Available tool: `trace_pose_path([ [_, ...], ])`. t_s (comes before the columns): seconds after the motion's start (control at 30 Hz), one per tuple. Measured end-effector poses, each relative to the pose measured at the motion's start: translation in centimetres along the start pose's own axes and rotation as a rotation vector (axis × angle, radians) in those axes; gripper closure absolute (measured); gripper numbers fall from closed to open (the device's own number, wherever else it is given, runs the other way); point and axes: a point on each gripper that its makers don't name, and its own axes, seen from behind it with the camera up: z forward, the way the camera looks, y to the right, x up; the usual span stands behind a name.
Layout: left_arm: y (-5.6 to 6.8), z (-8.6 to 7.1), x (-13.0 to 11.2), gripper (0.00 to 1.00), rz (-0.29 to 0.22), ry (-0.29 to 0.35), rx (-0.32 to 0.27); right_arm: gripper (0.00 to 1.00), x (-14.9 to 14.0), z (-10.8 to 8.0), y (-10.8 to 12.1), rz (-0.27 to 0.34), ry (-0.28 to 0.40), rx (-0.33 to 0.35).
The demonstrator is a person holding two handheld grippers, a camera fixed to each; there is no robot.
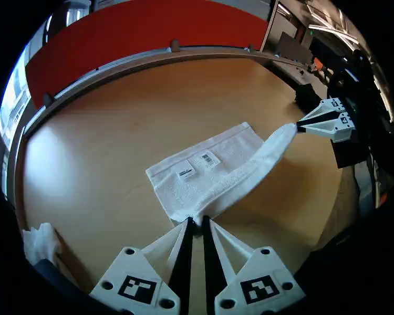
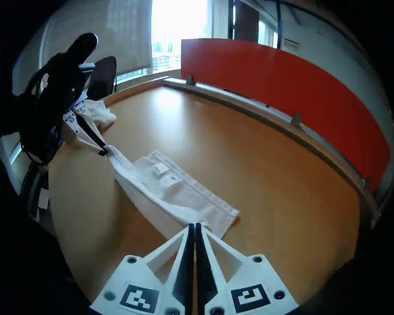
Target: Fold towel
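**Towel** (image 1: 197, 178): white, already narrowed to a long strip. It lies flat near the middle of the table (image 1: 107, 126), two tags (image 1: 199, 164) facing up. One long edge is raised off the wood and stretched between the two grippers.

**Left gripper** (image 1: 197, 220): clenched on one corner of the raised edge, cloth pinched at the fingertips.

**Right gripper** (image 2: 193, 227): clenched on the opposite corner. In the left gripper view it is at far right, with the towel end drawn up to its tips.

**Surroundings**: red panel (image 1: 144, 26) along the far side of the table. A second white cloth (image 1: 39, 244) is bunched at the table's edge, well apart from the towel.

**Step in hand** (judged): the fold itself, with both corners taken and the edge lifted but not yet laid over.

**Next move calls for** (judged): carrying both corners together across the strip at equal height, keeping the edge taut. They should be set down on the opposite edge so the corners match before either grip lets go.
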Motion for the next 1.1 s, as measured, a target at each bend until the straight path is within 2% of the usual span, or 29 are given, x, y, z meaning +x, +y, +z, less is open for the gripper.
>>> trace_pose_path([
  [0.3, -1.3, 2.6, 0.3, 0.87, 0.045, -0.038, -0.001, 0.99, -0.7, 2.0, 1.1, 0.008, -0.029, 0.001],
  [0.7, -2.7, 5.6, 0.3, 0.87, 0.041, -0.047, -0.001, 0.99, -2.1, 4.5, 2.5, 0.024, -0.063, -0.001],
  [1.1, -4.1, 8.2, 0.5, 0.79, 0.037, -0.027, 0.024, 0.99, -3.5, 6.8, 3.8, 0.087, -0.073, -0.028],
])
